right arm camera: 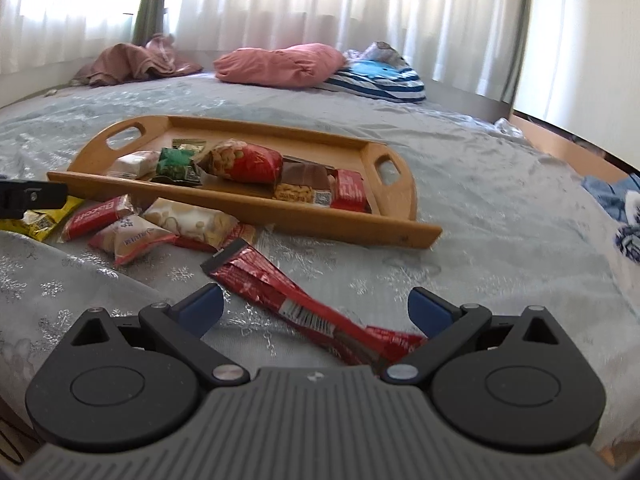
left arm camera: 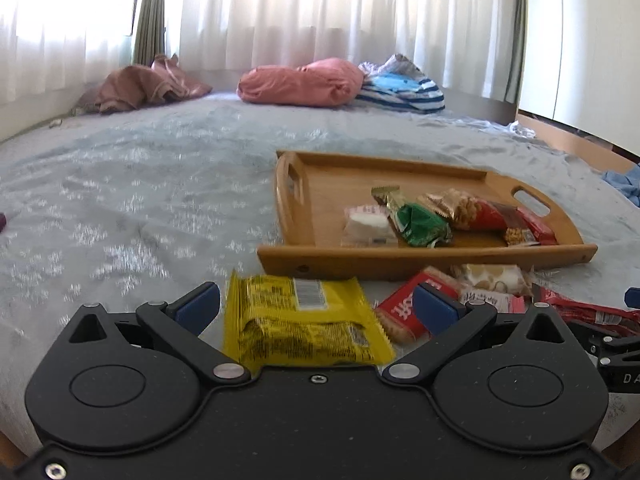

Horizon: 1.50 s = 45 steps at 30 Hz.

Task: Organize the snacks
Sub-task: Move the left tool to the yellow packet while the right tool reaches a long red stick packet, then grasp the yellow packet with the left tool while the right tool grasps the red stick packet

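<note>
Bed (left arm camera: pixel 140 200) with a grey snowflake cover fills both views, and white curtains (left arm camera: pixel 320 12) hang behind it. At its far end lie a pink pillow (left arm camera: pixel 300 82), a brown cloth (left arm camera: pixel 140 86) and striped blue and white clothes (left arm camera: pixel 404 90). On the cover sits a wooden tray (left arm camera: pixel 292 184) with two cut handles. Inside it are several snacks: a white packet (left arm camera: pixel 366 224), a green packet (left arm camera: pixel 420 224), a red peanut bag (right arm camera: pixel 248 162) and a small red bar (right arm camera: pixel 348 190).

In front of the tray, loose snacks lie on the bed. A yellow packet (left arm camera: pixel 304 320) lies between the blue fingers of the left claw (left arm camera: pixel 318 306), which stands wide and does not press it. Just beside it are a red biscuit packet (left arm camera: pixel 404 308) and a pale nut packet (left arm camera: pixel 492 278). A long red wrapper (right arm camera: pixel 280 292) lies between the fingers of the right claw (right arm camera: pixel 316 308), also wide apart; whether its near end touches the right finger I cannot tell.
</note>
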Motion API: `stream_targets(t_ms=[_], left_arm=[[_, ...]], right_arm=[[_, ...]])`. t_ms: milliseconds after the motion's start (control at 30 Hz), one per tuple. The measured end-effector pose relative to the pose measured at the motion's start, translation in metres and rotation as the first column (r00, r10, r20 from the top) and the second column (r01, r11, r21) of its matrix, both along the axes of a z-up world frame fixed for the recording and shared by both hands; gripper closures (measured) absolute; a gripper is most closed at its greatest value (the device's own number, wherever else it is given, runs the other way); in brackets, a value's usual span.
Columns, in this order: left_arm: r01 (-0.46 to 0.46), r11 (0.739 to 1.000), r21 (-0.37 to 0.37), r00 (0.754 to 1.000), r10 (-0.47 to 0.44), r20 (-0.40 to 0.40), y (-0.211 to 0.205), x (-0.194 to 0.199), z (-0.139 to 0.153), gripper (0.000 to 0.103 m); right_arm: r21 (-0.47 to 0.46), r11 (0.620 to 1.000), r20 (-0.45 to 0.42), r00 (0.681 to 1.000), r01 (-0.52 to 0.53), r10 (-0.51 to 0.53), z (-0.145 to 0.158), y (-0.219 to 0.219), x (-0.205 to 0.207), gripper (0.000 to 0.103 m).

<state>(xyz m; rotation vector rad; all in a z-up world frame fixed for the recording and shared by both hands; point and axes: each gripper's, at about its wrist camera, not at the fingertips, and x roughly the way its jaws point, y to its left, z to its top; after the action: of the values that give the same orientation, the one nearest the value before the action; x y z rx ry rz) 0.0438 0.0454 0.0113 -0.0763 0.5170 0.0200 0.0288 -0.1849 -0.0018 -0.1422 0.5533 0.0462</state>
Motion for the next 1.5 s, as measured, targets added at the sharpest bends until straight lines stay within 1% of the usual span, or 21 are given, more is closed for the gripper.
stream_targets(t_ms=[133,333,700,733,767,867,900,967,1067,1167,1300,1400,1467,1500], left_arm=[[0.0,1.0,0.002,1.0,0.0,-0.016,0.0,0.001,-0.005,0.0],[-0.002,1.0,0.015,0.999,0.002,-0.033,-0.003,0.003,-0.012,0.0],[0.008,1.0,-0.001,1.0,-0.008,-0.03,-0.001,0.004,-0.018,0.0],[0.016,1.0,0.0,0.999,-0.016,-0.033,-0.001,0.004,-0.018,0.003],[0.02,1.0,0.002,0.999,-0.02,-0.029,-0.001,0.002,-0.017,0.01],[0.044,0.999,-0.002,0.999,-0.044,-0.024,-0.002,-0.002,-0.016,0.024],[0.048,0.999,-0.005,0.999,-0.048,-0.025,-0.003,-0.002,-0.015,0.026],[0.048,0.999,-0.014,0.998,-0.048,-0.027,-0.002,-0.004,-0.013,0.035],[0.045,0.998,-0.035,0.998,-0.046,-0.032,-0.001,-0.005,-0.012,0.04],[0.052,0.998,-0.038,0.998,-0.053,-0.035,-0.003,-0.006,-0.011,0.043],[0.063,0.997,-0.043,0.997,-0.065,-0.04,-0.005,-0.008,-0.01,0.045],[0.066,0.996,-0.056,0.997,-0.069,-0.043,-0.005,-0.009,-0.008,0.048],[0.068,0.995,-0.066,0.997,-0.071,-0.044,-0.005,-0.009,-0.005,0.053],[0.066,0.995,-0.072,0.997,-0.07,-0.043,-0.004,-0.009,-0.005,0.054]], right_arm=[[0.003,1.0,0.006,1.0,0.027,-0.027,-0.003,0.001,0.0,0.0],[-0.008,1.0,0.012,1.0,0.029,-0.029,-0.005,0.003,0.001,0.0],[0.064,0.996,-0.007,0.998,0.067,-0.066,-0.012,-0.004,0.009,0.0],[0.065,0.996,-0.007,0.998,0.069,-0.068,-0.012,-0.003,0.01,0.0],[0.064,0.995,-0.006,0.998,0.07,-0.069,-0.013,-0.003,0.01,0.0],[0.058,0.996,-0.003,0.998,0.067,-0.067,-0.014,-0.002,0.01,0.0],[0.058,0.996,-0.002,0.998,0.066,-0.066,-0.014,-0.002,0.01,0.0],[0.058,0.996,-0.002,0.998,0.065,-0.065,-0.014,-0.003,0.01,0.0],[0.06,0.996,-0.009,0.998,0.066,-0.066,-0.014,-0.002,0.01,0.0],[0.065,0.995,-0.013,0.998,0.069,-0.068,-0.014,-0.002,0.011,0.0],[0.073,0.995,-0.019,0.997,0.071,-0.07,-0.013,-0.002,0.011,0.0],[0.096,0.993,-0.031,0.997,0.075,-0.072,-0.012,-0.002,0.01,0.006],[0.109,0.991,-0.036,0.997,0.074,-0.07,-0.009,-0.001,0.009,0.013],[0.112,0.991,-0.037,0.997,0.072,-0.069,-0.008,0.0,0.008,0.014]])
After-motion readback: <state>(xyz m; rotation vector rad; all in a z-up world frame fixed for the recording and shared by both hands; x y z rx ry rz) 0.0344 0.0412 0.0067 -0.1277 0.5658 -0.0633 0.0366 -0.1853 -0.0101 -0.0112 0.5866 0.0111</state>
